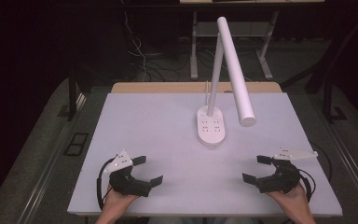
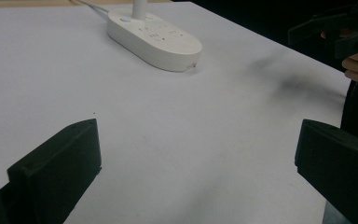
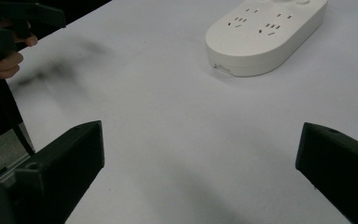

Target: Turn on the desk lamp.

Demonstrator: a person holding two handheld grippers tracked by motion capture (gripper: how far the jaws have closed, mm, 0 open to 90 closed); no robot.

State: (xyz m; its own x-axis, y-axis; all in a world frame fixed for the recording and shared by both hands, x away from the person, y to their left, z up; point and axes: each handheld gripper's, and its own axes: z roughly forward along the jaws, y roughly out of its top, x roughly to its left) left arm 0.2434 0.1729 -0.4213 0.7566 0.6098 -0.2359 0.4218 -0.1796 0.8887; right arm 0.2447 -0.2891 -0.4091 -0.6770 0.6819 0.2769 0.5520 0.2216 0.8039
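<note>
A white desk lamp [image 1: 230, 60] rises from an oval white base [image 1: 210, 127] that carries power sockets, at the middle of the white table [image 1: 168, 126]. The same base lies ahead in the left gripper view [image 2: 154, 38] and in the right gripper view [image 3: 263, 33]. My left gripper [image 1: 148, 171] rests near the front left of the table, held by a hand, jaws wide apart and empty. My right gripper [image 1: 255, 169] sits at the front right, also open with nothing between its jaws. Both point inward toward the table's middle, well short of the base.
The lamp's long tube head [image 1: 235, 70] slants over the table right of its base. A cord [image 2: 91, 5] leaves the base toward the far edge. Beyond the table are dark floor, cables and desk legs [image 1: 194, 46]. The table's front edge lies close under both hands.
</note>
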